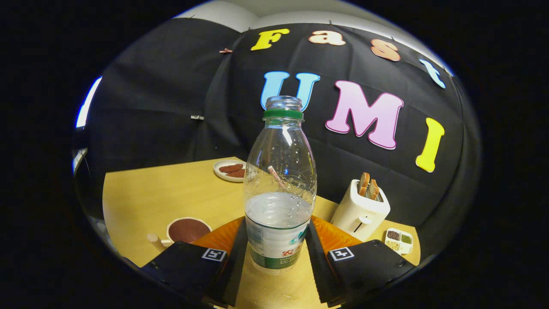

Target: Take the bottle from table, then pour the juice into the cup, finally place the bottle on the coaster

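The gripper (pixel 278 251) occupies the lower centre of the frame. Its two fingers (pixel 235 257) stand on either side of the bottle (pixel 279 189), each pressed against the bottle's lower body at the label, so the tongs are clamped on the bottle.

The bottle is clear plastic, upright, uncapped, with a green ring below its open mouth. It is filled to roughly the top of the label with a pale, nearly colourless liquid. Droplets cling to the inner wall above the liquid line. The base of the bottle appears just above or on the wooden table (pixel 146 193); contact cannot be confirmed.

The cup (pixel 187 230) sits in the lower left of the frame, beside the left finger. It is white, holds a dark brown content, and has a handle pointing left.

An orange coaster (pixel 332 236) lies behind the bottle, showing on both sides of it between the fingers and the table.

A white plate (pixel 230 170) with reddish-brown pieces rests at centre left, partly behind the bottle. A white toaster (pixel 361 210) with two bread slices stands at the right. A small divided dish (pixel 399 240) of seasonings lies at the lower right, next to the toaster.
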{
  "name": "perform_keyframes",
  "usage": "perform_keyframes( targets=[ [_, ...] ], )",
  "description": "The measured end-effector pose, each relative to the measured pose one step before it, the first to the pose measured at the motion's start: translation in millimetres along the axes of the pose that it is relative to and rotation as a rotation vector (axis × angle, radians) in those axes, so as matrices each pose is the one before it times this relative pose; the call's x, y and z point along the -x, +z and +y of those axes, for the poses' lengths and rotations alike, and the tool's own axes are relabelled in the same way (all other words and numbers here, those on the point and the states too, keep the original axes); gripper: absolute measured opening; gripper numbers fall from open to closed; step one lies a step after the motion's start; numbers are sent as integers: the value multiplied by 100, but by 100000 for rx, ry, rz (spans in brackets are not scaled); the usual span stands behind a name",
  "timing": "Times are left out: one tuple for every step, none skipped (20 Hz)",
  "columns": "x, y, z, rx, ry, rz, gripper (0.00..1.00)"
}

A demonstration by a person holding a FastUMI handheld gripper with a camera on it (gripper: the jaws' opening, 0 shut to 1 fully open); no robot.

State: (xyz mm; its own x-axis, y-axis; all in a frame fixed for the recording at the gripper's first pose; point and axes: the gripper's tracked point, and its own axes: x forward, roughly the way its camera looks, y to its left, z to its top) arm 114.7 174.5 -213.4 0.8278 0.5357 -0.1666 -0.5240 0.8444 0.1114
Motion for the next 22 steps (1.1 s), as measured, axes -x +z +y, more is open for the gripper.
perform_keyframes(
  targets=[
    [-207, 311, -607, -1317, -329, -926, 72],
    [-386, 198, -555, -830, 239, -672, 72],
    [-379, 191, -506, -1250, 661, -1017, 72],
    [-509, 257, -544, -1944, 141, -713, 72],
    [-327, -198, -301, -3413, 1082, 185, 73],
    [-272, -642, 121, -4444, 1422, 913, 73],
    [-387, -493, -106, -4489, 796, 1247, 74],
    [-273, -286, -337, -3543, 29, 601, 74],
    [-409, -64, -423, -2231, -397, -297, 74],
    [-361, -45, -453, -728, -936, -490, 74],
    [-458, -31, -521, -268, -796, -835, 74],
    [-506, -223, -473, -325, -765, -460, 74],
    [-568, -296, -264, -763, -211, 43, 74],
    [-406, -528, -113, -239, -125, 575, 74],
    [-490, -553, -11, 599, -33, 988, 74],
    [-324, -784, -43, 1211, -39, 1380, 74],
    [-406, -681, -46, 1288, -213, 1184, 74],
    [-265, -557, -19, 520, 277, 716, 75],
    [-265, -253, 95, 213, 67, 221, 75],
    [-199, -56, -12, -14, -11, -293, 74],
    [-266, 110, -51, -133, -52, -425, 74],
    [-159, -155, 72, -7, -30, -45, 74]
  ],
)
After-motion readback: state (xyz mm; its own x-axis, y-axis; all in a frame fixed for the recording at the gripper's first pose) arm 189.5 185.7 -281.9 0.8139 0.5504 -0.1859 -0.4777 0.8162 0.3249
